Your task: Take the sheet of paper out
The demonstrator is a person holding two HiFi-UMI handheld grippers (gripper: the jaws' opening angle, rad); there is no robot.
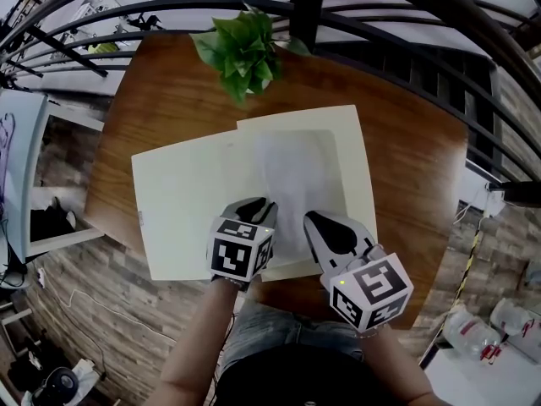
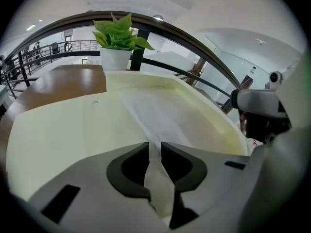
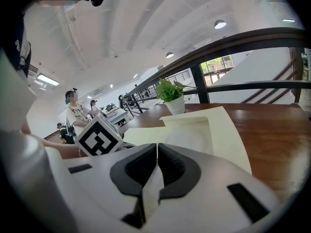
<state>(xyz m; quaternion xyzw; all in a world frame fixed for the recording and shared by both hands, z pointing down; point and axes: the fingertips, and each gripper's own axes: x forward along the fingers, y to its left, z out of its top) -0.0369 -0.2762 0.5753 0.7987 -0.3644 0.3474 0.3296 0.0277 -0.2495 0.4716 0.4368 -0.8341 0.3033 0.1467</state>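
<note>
with the left gripper [image 1: 258, 212] and the right gripper [image 1: 314, 224], jaws of both pressed together on it, pinches the near edge of the sheet of paper [image 1: 292, 176]. lies spread over an open cream folder [image 1: 186, 201] on a wooden table [image 1: 406, 167], near a potted plant [image 1: 243, 49].

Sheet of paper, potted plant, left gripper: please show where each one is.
sheet of paper [image 1: 292, 180], head view, its middle.
potted plant [image 1: 243, 53], head view, its leaves.
left gripper [image 2: 155, 147], left gripper view, between its fingertips.

bright, even light w/ ceiling lamps [image 3: 221, 24] on — heavy fisheye warp, dark vignette at edges.
</note>
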